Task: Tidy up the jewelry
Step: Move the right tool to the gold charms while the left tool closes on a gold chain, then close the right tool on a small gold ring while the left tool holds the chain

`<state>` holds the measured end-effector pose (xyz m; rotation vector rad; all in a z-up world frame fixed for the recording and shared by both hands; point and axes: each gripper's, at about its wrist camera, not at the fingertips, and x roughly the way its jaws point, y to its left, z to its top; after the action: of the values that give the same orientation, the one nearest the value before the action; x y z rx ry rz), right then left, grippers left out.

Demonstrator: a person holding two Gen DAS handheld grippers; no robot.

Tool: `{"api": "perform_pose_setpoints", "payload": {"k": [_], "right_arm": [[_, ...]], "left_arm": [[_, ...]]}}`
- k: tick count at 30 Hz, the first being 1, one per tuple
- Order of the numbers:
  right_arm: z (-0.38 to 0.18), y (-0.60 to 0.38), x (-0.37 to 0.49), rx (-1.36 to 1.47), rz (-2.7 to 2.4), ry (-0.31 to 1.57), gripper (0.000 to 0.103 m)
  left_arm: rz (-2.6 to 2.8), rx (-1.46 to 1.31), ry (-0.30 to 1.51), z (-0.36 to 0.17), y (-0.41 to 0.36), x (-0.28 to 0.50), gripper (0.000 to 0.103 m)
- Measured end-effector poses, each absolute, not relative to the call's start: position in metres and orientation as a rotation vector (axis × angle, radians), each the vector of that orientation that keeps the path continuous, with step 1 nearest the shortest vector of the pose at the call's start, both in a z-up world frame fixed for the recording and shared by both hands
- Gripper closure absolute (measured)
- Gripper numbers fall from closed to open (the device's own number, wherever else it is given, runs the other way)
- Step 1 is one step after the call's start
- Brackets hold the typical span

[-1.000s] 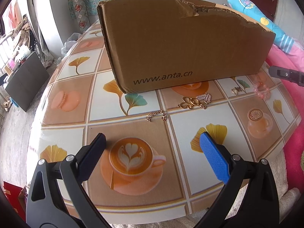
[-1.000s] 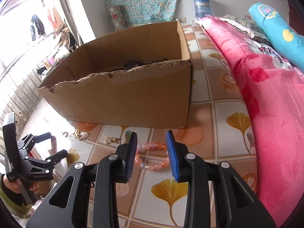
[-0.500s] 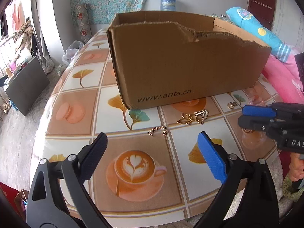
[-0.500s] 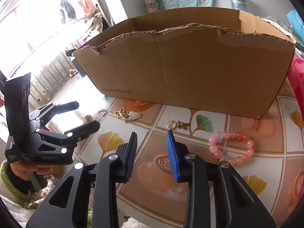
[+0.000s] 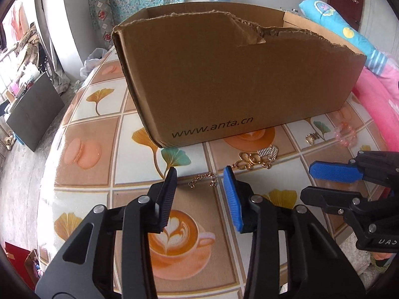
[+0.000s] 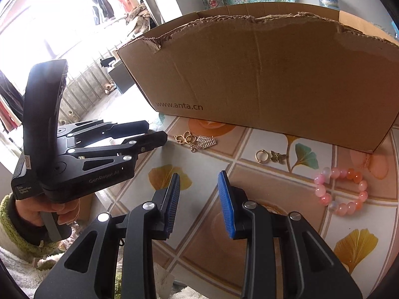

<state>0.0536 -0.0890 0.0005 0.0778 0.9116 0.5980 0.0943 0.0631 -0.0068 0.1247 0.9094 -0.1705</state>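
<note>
Patterned tabletop point(image 5: 87, 149) carries gold chains point(image 5: 254, 158) and pink beads point(image 6: 341, 191) by the cardboard box point(image 5: 237, 79); left gripper point(image 5: 199, 189) closing on nothing, right gripper point(image 6: 198, 191) narrowly parted, empty.

Home bedroom: pink bedding point(image 5: 381, 94), hanging clothes point(image 6: 117, 2).

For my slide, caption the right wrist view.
Right gripper hovers empty over the tablecloth; gold charms, a pink bead bracelet and cardboard box ahead, left gripper alongside.
</note>
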Motion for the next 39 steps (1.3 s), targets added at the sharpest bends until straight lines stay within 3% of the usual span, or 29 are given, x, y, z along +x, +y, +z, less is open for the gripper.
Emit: {"api": "perform_pose_setpoints", "payload": {"k": [4,6,22,39], "right_arm": [[0.0,-0.091,0.054,0.087,0.599,0.911,0.071],[-0.001,-0.091,0.058,0.091,0.593,0.912,0.071],[0.017,-0.095,0.048,0.064,0.561,0.876,0.071],[0.028,-0.053,0.079,-0.223,0.506,0.861,0.072]], "left_arm": [[-0.183,0.136,0.909,-0.007,0.057,0.098,0.086],[-0.191,0.143,0.911,-0.008,0.057,0.097,0.102],[-0.243,-0.086,0.788,0.032,0.112,0.068,0.102],[-0.215,-0.028,0.755,0.018,0.104,0.051,0.102]]}}
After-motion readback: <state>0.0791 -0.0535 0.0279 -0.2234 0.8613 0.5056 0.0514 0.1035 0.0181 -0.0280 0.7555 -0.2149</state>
